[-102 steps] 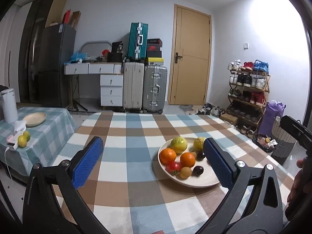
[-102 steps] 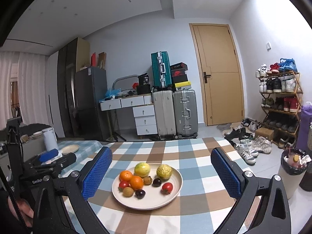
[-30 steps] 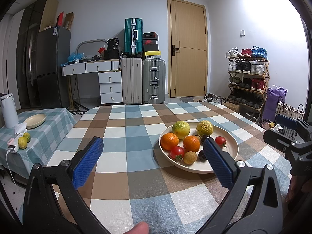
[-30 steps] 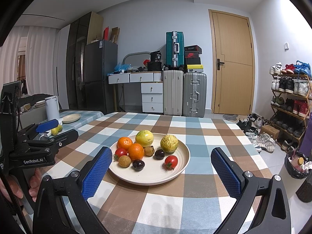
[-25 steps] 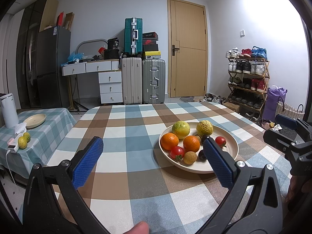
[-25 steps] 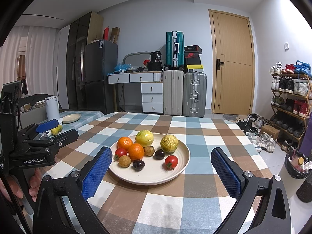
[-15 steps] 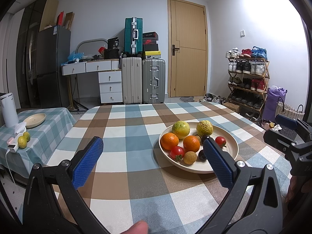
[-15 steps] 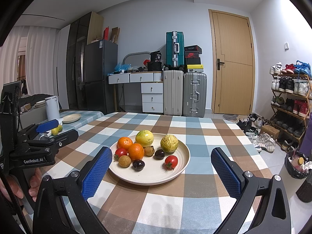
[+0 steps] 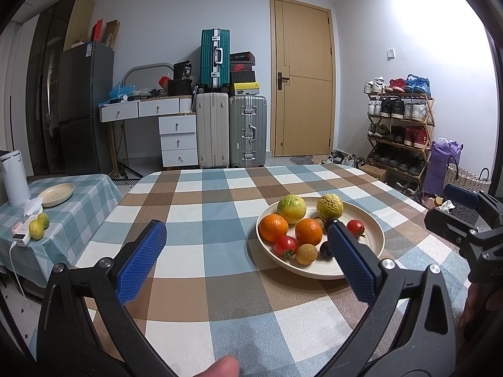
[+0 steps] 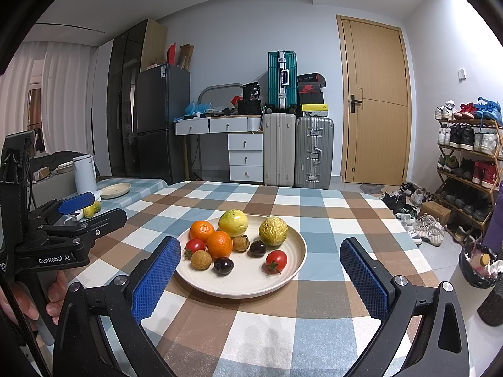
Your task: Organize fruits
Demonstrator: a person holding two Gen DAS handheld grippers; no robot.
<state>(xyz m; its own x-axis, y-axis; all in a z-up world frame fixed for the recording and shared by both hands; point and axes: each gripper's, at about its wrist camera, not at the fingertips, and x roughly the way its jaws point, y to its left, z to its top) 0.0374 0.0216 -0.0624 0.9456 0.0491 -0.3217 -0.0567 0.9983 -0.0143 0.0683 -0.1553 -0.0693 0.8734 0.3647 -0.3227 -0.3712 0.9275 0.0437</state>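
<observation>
A cream plate (image 10: 292, 267) (image 9: 372, 232) sits on the checked table and holds two oranges (image 10: 219, 243), a green-yellow fruit (image 10: 233, 218), a wrinkled yellow fruit (image 10: 273, 231), two tomatoes (image 10: 276, 260), dark plums (image 10: 223, 265) and small brown fruits (image 10: 201, 259). My right gripper (image 10: 261, 279) is open and empty, just short of the plate's near rim. My left gripper (image 9: 245, 260) is open and empty, to the plate's left; its right finger (image 9: 352, 267) overlaps the plate's near edge. Each gripper shows at the side of the other's view.
A side table (image 9: 78, 207) on the left carries an empty cream plate (image 9: 58, 194), two green-yellow fruits (image 9: 36, 229) and a white kettle (image 9: 14, 177). Suitcases, drawers and a fridge stand at the back. A shoe rack (image 9: 399, 128) and baskets stand on the right.
Since 3.4 s ago both grippers have come lower and nearer the table. Over the last second nothing has visibly moved.
</observation>
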